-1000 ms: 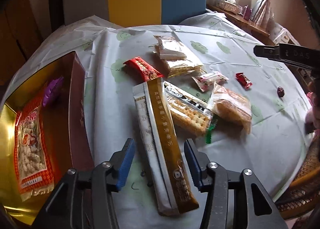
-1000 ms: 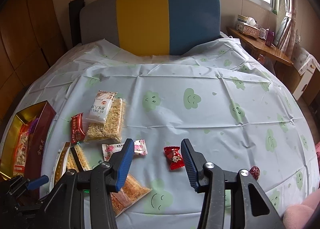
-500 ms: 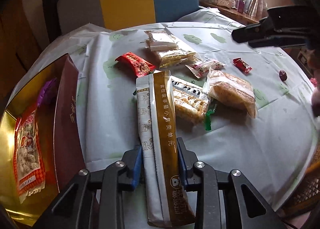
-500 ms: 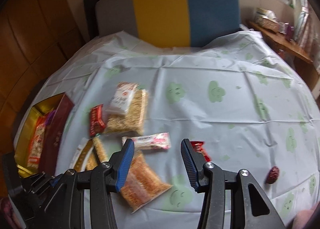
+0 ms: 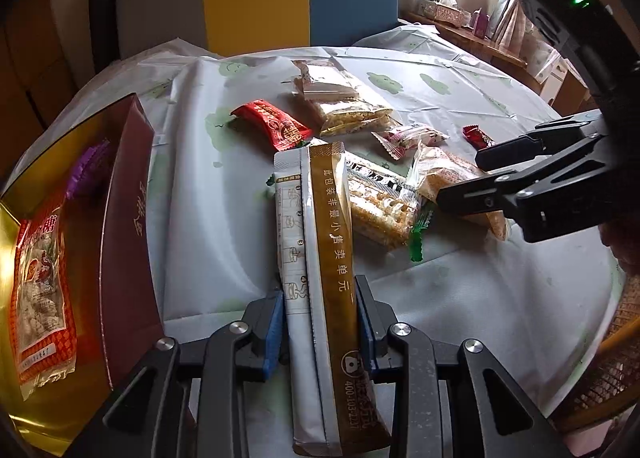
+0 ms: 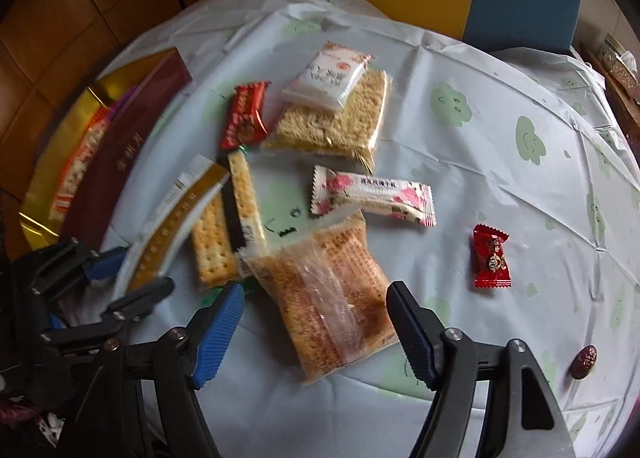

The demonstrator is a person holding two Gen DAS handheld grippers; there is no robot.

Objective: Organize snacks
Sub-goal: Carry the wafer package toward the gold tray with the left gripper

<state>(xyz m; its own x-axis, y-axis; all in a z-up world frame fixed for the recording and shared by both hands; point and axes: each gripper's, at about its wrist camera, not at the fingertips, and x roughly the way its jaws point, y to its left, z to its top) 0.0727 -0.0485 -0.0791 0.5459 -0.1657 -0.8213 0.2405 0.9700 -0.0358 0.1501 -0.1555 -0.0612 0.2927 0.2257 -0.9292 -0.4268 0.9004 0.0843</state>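
My left gripper (image 5: 320, 322) is shut on the lower part of a long brown-and-white sachet (image 5: 320, 226), which slants up off the pale tablecloth. In the right wrist view the same gripper (image 6: 132, 274) and sachet (image 6: 180, 210) sit at the left. My right gripper (image 6: 316, 310) points steeply down, its jaws opening. A clear pack of brown crisp cakes (image 6: 332, 290) lies between its blue pads (image 6: 218, 334), which stand clear of it. The left wrist view shows the right gripper (image 5: 464, 174) over that pack (image 5: 444, 170).
A gold box with a maroon wall (image 5: 128, 198) at the left holds an orange snack bag (image 5: 40, 298). On the cloth lie a cracker pack (image 6: 224, 226), a red pack (image 6: 244, 116), noodles under a white sachet (image 6: 332, 122), a pink-flowered bar (image 6: 372, 196), a red candy (image 6: 491, 256) and a dark round sweet (image 6: 585, 361).
My left gripper closed on the sachet and lifted its far end a little. My right gripper swung down and left over the crisp-cake pack, and its jaws widened.
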